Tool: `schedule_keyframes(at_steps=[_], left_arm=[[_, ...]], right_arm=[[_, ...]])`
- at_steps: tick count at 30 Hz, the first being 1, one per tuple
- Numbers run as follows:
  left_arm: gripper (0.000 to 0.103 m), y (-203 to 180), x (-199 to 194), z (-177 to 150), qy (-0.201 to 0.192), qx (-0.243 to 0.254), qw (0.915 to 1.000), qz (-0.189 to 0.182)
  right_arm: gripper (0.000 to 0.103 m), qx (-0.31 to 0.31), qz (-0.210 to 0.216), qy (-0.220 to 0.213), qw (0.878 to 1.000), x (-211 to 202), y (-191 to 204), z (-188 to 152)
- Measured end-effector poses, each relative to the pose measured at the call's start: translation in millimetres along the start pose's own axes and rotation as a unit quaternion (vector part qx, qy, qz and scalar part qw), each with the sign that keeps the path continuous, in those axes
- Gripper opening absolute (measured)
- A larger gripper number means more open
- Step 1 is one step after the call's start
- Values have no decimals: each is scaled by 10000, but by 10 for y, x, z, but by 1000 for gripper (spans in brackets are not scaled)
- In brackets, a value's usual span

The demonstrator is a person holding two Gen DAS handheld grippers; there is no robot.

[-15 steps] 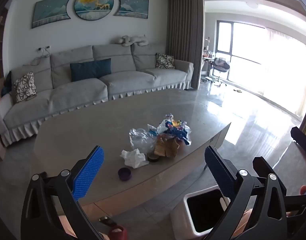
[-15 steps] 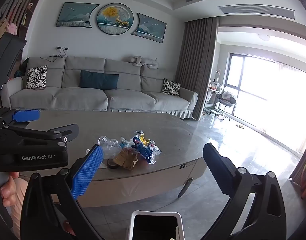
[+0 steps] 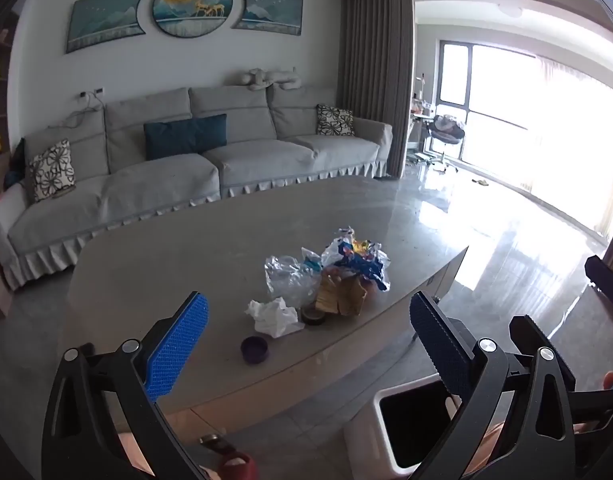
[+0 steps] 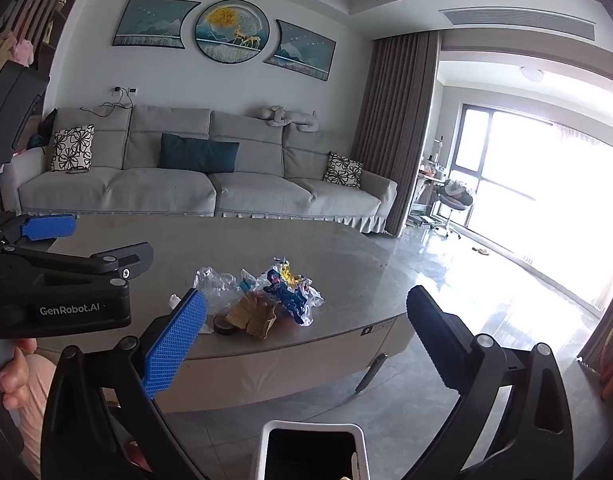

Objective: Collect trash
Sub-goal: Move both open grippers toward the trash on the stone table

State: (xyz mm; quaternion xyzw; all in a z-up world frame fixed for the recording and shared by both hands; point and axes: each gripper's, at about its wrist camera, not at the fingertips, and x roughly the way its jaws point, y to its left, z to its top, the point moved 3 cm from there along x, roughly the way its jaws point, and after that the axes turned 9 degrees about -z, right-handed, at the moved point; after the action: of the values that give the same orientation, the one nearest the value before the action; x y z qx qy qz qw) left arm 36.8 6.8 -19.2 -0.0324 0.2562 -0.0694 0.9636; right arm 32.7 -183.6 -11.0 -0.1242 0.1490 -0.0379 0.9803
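Left wrist view: left gripper (image 3: 306,340) hangs with jaws wide apart and nothing between them, near the table (image 3: 166,272). Trash (image 3: 326,280) lies heaped mid-table, tissue (image 3: 274,316) and purple cap (image 3: 254,350) nearest. Right gripper (image 4: 306,328) is likewise spread and bare; the white bin (image 4: 310,432) sits on the floor below

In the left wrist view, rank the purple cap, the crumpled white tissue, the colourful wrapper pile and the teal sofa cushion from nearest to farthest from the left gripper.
1. Purple cap, near table edge, between the fingers.
2. Crumpled white tissue, just behind the cap.
3. Colourful wrapper pile, farther back, to the right.
4. Teal sofa cushion, on the sofa beyond the table.
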Motion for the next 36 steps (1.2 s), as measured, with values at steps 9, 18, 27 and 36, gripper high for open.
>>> schedule_keyframes(at_steps=[9,18,27,36], left_arm=[[100,86,97,-13,-14,-77,10000,39],[100,305,167,-24,50,-251,9995,180],[100,404,265,-130,188,-223,9994,182],[100,584,537,-304,354,-348,9985,240]], right_arm=[[100,-122,-38,90,9999,75,99,16],[100,-148,23,195,9997,259,165,4],[100,70,233,324,9992,472,217,-26],[100,29,296,578,9979,676,354,-173]])
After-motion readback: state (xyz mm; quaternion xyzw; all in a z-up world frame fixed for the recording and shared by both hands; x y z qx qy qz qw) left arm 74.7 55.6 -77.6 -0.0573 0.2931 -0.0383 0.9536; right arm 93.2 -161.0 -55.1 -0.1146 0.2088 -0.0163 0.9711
